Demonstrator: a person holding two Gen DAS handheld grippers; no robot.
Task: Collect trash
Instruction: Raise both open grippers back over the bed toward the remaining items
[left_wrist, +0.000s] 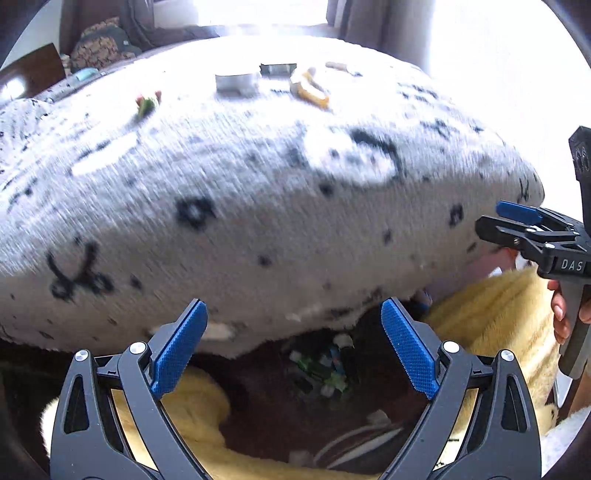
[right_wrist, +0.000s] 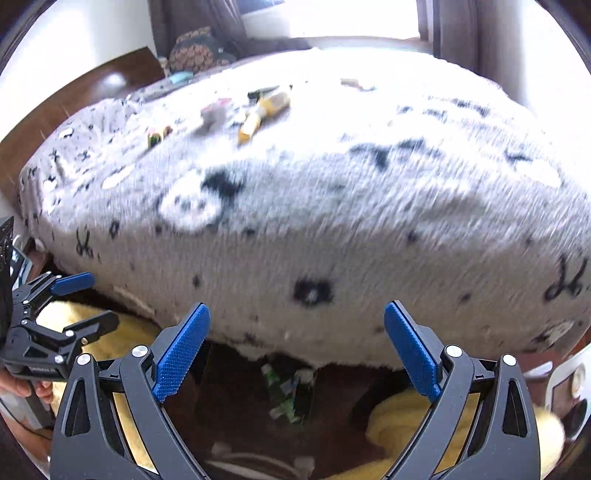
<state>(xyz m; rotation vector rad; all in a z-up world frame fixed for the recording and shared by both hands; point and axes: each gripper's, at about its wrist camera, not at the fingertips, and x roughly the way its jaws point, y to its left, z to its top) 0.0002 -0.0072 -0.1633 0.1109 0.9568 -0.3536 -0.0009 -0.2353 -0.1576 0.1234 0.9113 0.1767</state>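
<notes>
Trash lies at the far side of a bed with a white, black-patterned blanket (left_wrist: 258, 177): a yellow wrapper (left_wrist: 310, 88), a small green and red wrapper (left_wrist: 147, 101), a grey round tin (left_wrist: 236, 81) and a dark packet (left_wrist: 277, 69). The yellow wrapper (right_wrist: 262, 110) and green wrapper (right_wrist: 159, 134) also show in the right wrist view. My left gripper (left_wrist: 293, 347) is open and empty at the bed's near edge. My right gripper (right_wrist: 297, 350) is open and empty, also at the near edge; it shows in the left wrist view (left_wrist: 517, 218) at the right.
Below the bed edge a dark bin holds scraps of coloured trash (left_wrist: 321, 373), (right_wrist: 288, 391). Yellow fleece (left_wrist: 491, 317) lies around it. White cables (left_wrist: 354, 443) lie on the floor. A patterned pillow (right_wrist: 199, 48) and wooden headboard (right_wrist: 110, 85) stand at the far left.
</notes>
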